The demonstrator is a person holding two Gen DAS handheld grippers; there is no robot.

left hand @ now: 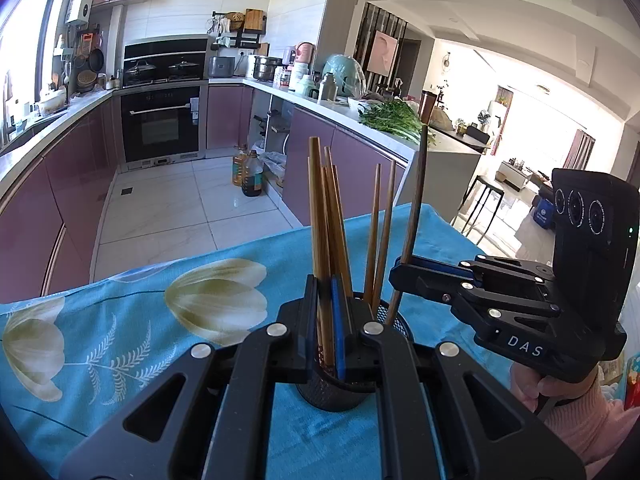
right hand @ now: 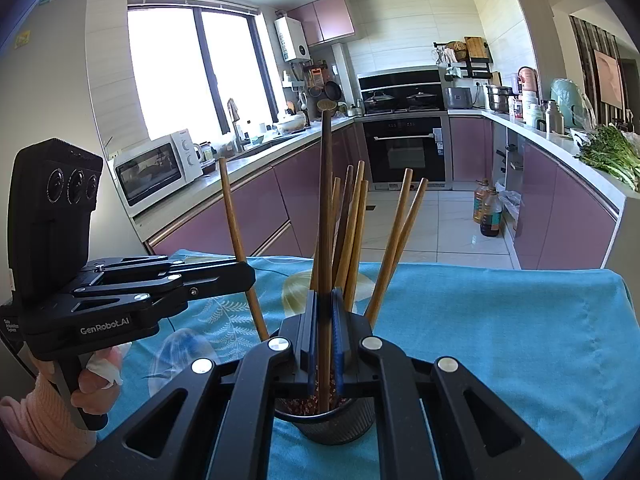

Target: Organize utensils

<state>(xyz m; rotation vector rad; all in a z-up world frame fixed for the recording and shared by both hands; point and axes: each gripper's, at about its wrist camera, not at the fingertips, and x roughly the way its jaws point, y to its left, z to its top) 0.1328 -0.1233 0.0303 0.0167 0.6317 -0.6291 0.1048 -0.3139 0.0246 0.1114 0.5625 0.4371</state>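
A black mesh holder point(left hand: 340, 392) stands low in the centre of both wrist views, on a blue cloth printed with pale tulips point(left hand: 132, 320). It is a round cup of fine wire mesh, and reddish-brown specks show inside its rim in the right wrist view point(right hand: 324, 420). Wooden chopsticks point(left hand: 380, 232) rise out of it and fan apart, light brown and slender, squared at their upper ends; a tight bunch sits near the middle and a pair leans towards the right of the frame.

The left gripper point(left hand: 326, 332) has its blue-padded jaws pressed together on one light chopstick point(left hand: 320, 240), which stands nearly upright with its lower end down in the cup. From the right wrist view the same gripper point(right hand: 250, 280) comes in from the left of the frame, pinching that stick point(right hand: 236, 232) partway along its length.

The right gripper point(right hand: 325, 336) is clamped on a darker chopstick point(right hand: 326, 200), longer-looking than the rest, its lower end also inside the cup. In the left wrist view this gripper point(left hand: 400, 272) reaches in from the right of the frame, holding the dark stick point(left hand: 416, 200) at a slight lean.

A hand in a pink sleeve point(left hand: 576, 400) grips the handle at lower right. Beyond the cloth, purple kitchen cabinets point(left hand: 72, 168) line the upper half of the frame.
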